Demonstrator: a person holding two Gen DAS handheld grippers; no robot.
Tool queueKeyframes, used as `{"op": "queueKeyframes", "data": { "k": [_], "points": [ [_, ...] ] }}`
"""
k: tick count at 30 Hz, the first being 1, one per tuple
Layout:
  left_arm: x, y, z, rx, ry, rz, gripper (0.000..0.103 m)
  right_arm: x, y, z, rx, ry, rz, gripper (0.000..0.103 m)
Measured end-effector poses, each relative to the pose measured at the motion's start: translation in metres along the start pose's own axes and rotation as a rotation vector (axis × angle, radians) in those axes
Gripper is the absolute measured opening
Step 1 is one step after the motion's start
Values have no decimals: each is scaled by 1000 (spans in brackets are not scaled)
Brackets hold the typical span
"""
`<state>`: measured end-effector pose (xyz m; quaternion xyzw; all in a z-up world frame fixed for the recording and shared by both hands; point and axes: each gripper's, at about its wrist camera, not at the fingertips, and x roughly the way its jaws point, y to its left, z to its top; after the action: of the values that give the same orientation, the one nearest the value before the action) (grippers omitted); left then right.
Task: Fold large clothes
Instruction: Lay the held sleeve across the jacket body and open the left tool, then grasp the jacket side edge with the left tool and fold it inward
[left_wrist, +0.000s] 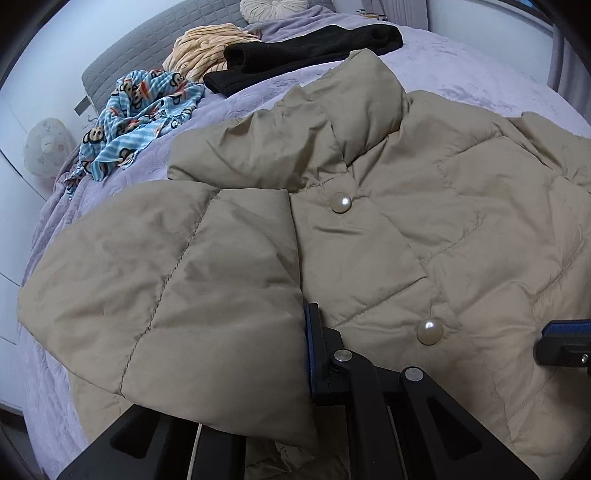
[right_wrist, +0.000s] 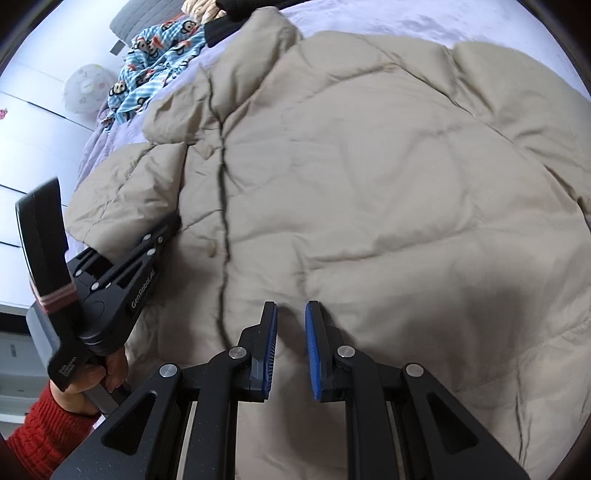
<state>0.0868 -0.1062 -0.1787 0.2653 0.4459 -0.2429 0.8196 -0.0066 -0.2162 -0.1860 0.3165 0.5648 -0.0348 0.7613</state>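
Observation:
A beige quilted puffer jacket (left_wrist: 388, 206) with pearl buttons (left_wrist: 341, 202) lies front-up on a lilac bedspread (left_wrist: 258, 92). Its left sleeve (left_wrist: 173, 288) is folded in over the chest. In the left wrist view one finger (left_wrist: 314, 354) of my left gripper shows beside the sleeve's edge; the other is hidden under the sleeve, so the grip cannot be judged. In the right wrist view the left gripper (right_wrist: 162, 236) reaches under that sleeve. My right gripper (right_wrist: 291, 314) hovers over the jacket's lower body (right_wrist: 388, 192), its blue pads a little apart and empty. Its tip shows in the left wrist view (left_wrist: 565, 339).
A blue monkey-print cloth (left_wrist: 140, 118), a yellow striped garment (left_wrist: 210, 48) and a black garment (left_wrist: 314, 51) lie at the head of the bed by the grey headboard (left_wrist: 140, 62). A round lamp (left_wrist: 46, 147) stands left of the bed. A red-sleeved hand (right_wrist: 74, 391) holds the left gripper.

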Motion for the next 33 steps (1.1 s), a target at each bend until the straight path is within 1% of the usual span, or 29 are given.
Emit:
{"op": "queueKeyframes", "data": {
  "k": [1, 2, 3, 4, 5, 6, 8, 9, 11, 12, 13, 14, 15, 16, 17, 19, 20, 21, 23, 24, 25, 26, 27, 29, 30, 31, 32, 33],
  "points": [
    [-4, -2, -2, 11, 4, -6, 15, 2, -1, 0, -1, 0, 4, 17],
    [-6, -2, -5, 15, 11, -22, 25, 4, -2, 1, -2, 1, 6, 17],
    [-10, 0, -6, 10, 13, -41, 63, 7, 0, 4, -1, 0, 9, 17],
    [-20, 0, -9, -7, -6, -50, 96, 7, -4, 10, 1, -1, 13, 17],
    [-25, 8, -9, -19, -34, -51, 100, 7, -5, 15, 2, -2, 14, 17],
    [-34, 11, -10, -24, -62, -54, 100, 6, -7, 16, 2, -3, 14, 18],
    [-48, 14, -13, -21, -61, -59, 100, 1, -10, 16, -2, -5, 7, 18],
    [-59, 17, -18, -36, -68, -67, 100, -5, -14, 12, -11, -8, -3, 18],
    [-74, 38, -25, -96, -89, -69, 100, -11, -4, 16, -48, -18, -34, 18],
    [-85, 52, -33, -152, -107, -50, 100, -15, 2, 17, -74, -28, -43, 19],
    [-91, 70, -38, -203, -113, -35, 100, -20, 14, 19, -114, -43, -51, 22],
    [-91, 90, -39, -252, -110, -24, 99, -24, 24, 20, -154, -62, -59, 39],
    [-94, 113, -49, -328, -102, 2, 99, -28, 33, 21, -190, -83, -64, 66],
    [-94, 133, -57, -397, -91, 30, 99, -32, 49, 23, -236, -115, -64, 77],
    [-91, 152, -67, -463, -74, 56, 99, -35, 69, 24, -303, -148, -51, 81],
    [-77, 191, -84, -588, -16, 92, 99, -33, 105, 24, -432, -169, -47, 81],
    [-68, 206, -92, -647, 9, 78, 99, -29, 125, 23, -500, -182, -61, 81],
    [-58, 223, -103, -715, 38, 44, 99, -23, 147, 21, -576, -198, -88, 81],
    [-39, 242, -117, -806, 74, -54, 99, -5, 183, 17, -706, -213, -148, 81],
    [-27, 251, -124, -853, 94, -127, 99, 4, 196, 14, -759, -215, -171, 81],
    [-19, 254, -128, -882, 106, -191, 99, 15, 211, 11, -818, -220, -199, 81],
    [-9, 257, -131, -909, 115, -271, 99, 26, 222, 10, -867, -222, -231, 81],
    [-1, 259, -130, -925, 121, -319, 99, 36, 231, 8, -908, -227, -263, 81],
    [8, 259, -127, -941, 111, -357, 98, 55, 240, 7, -964, -238, -338, 81],
    [8, 256, -124, -931, 95, -369, 81, 62, 241, 10, -974, -242, -371, 81],
    [10, 255, -120, -915, 92, -375, 58, 67, 241, 14, -974, -249, -403, 80],
    [11, 252, -114, -899, 96, -375, 49, 67, 237, 20, -954, -266, -426, 70],
    [8, 246, -109, -876, 96, -350, 40, 64, 230, 26, -923, -274, -420, 31]
  ]
}}
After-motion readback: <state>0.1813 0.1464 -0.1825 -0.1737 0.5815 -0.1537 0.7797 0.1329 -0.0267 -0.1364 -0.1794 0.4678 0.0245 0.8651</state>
